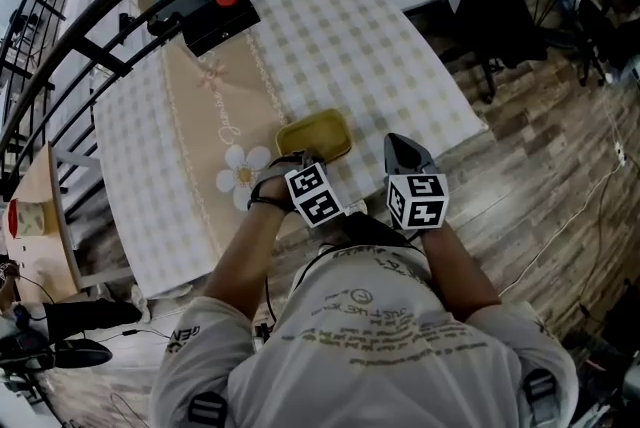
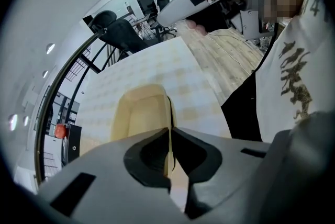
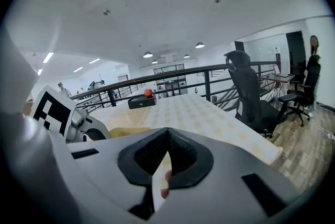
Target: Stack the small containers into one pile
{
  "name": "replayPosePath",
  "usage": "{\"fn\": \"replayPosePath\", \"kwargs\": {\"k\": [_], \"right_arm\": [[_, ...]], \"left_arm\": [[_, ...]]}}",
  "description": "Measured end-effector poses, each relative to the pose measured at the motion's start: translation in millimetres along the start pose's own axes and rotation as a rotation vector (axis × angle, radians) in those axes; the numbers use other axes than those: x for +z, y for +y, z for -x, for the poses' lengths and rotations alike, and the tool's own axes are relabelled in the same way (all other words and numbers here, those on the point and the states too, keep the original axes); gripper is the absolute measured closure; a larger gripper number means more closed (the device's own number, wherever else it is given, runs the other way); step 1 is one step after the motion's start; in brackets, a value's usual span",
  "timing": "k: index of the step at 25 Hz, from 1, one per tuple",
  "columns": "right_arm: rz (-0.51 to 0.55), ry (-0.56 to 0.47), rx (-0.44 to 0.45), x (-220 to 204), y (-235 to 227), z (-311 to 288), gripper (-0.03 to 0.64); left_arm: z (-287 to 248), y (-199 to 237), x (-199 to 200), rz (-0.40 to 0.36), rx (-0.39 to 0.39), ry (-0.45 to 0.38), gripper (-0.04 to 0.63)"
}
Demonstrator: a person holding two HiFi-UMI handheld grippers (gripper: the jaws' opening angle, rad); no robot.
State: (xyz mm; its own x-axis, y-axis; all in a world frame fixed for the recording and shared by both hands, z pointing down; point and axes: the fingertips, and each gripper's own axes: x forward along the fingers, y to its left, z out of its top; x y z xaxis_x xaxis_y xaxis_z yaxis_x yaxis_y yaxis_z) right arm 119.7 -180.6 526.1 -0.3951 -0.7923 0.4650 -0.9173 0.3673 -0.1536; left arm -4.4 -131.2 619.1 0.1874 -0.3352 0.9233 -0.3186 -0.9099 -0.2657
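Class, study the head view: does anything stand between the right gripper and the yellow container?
Nothing visible does. Only bare checked cloth lies between the right gripper and the yellow container. The left gripper clamps its rim from the other side.

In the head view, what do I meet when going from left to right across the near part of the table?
Flower print → yellow container → right gripper.

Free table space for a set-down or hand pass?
Free: checked tablecloth between the yellow rectangular container and the red-topped black box at the far end; also left of the white flower print. Crowded: near edge around the container.
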Motion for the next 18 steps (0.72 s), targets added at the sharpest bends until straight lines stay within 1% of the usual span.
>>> {"fn": "replayPosePath", "kwargs": {"k": [18], "right_arm": [[-0.007,0.026,0.009,-7,-1,-10,0.618]], "left_arm": [[-10,-4,8,0.01,-0.026,0.008,0.575]]}}
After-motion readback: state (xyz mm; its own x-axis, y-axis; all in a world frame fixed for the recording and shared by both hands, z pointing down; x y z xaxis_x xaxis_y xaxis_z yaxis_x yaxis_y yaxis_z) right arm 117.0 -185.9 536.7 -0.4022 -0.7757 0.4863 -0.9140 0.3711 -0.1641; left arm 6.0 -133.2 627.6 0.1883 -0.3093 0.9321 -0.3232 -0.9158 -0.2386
